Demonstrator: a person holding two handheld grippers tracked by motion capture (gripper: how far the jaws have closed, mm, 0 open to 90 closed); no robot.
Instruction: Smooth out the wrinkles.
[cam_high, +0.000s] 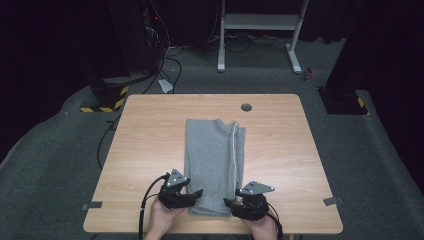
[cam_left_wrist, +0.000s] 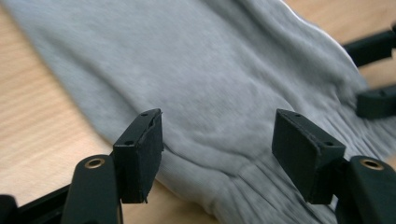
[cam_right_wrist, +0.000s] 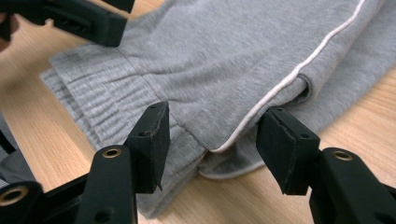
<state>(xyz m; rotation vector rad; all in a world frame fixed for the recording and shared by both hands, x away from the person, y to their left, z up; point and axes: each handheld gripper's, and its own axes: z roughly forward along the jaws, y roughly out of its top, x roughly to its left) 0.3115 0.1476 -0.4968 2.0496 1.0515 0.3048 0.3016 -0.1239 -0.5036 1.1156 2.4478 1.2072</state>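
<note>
Both hand-held grippers sit low at the worktop's (cam_high: 150, 130) near edge. Left hand-held gripper (cam_high: 196, 194) and right hand-held gripper (cam_high: 230, 203) point inward at the bottom hem of the folded grey garment (cam_high: 212, 155), jaws apart, gripping nothing. The garment lies flat mid-worktop.
</note>
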